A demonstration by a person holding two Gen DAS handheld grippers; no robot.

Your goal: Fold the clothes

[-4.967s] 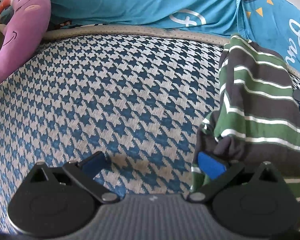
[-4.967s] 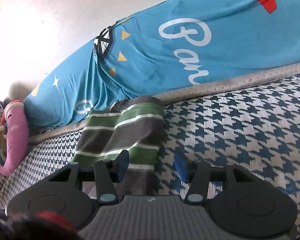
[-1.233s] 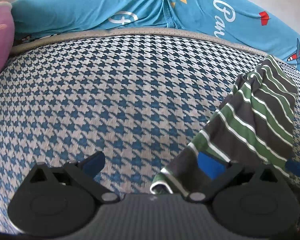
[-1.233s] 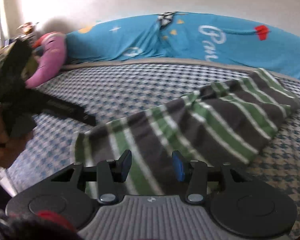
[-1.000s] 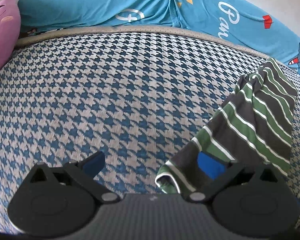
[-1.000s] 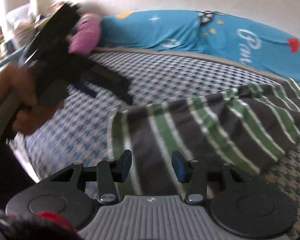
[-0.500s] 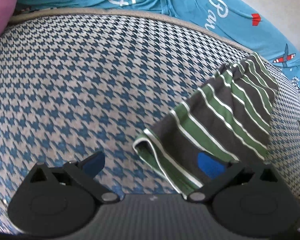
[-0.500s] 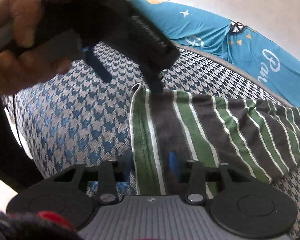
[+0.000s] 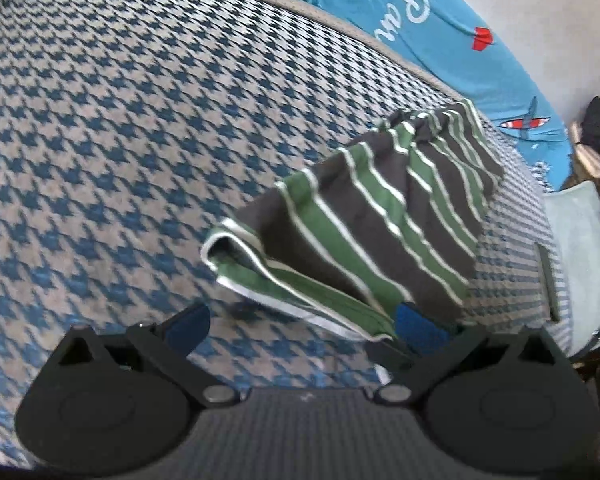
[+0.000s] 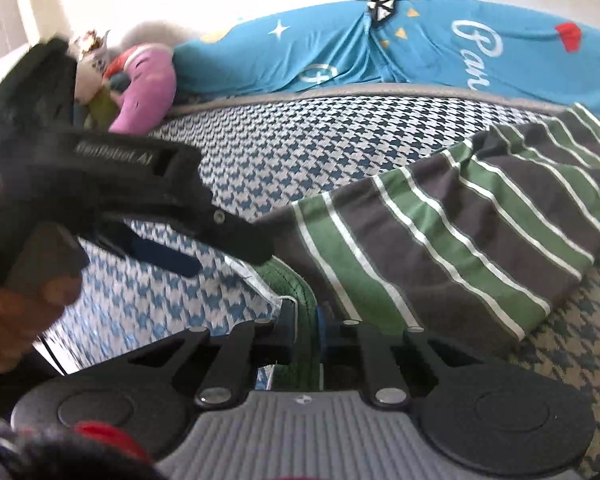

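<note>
Your right claw (image 10: 306, 330) pinches the green hem of the grey-and-green striped garment (image 10: 440, 236) lying on the houndstooth-covered bed (image 9: 120, 120); bring your wide-open left claw (image 9: 300, 322) to the neighbouring corner.

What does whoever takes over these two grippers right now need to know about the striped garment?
Right gripper: shut on the green hem of the striped garment, at its near edge.
Left gripper: open wide over the garment's near-left corner, one finger over the cloth, the other over bare bedcover; it grips nothing.
The garment lies on the houndstooth bedcover, stretched out towards the blue pillow; the hem corner is doubled over and the far end is bunched.
Done: one hem corner is gripped.
Left: probably close the left gripper on the other hem corner, smooth the cloth, then fold it.
</note>
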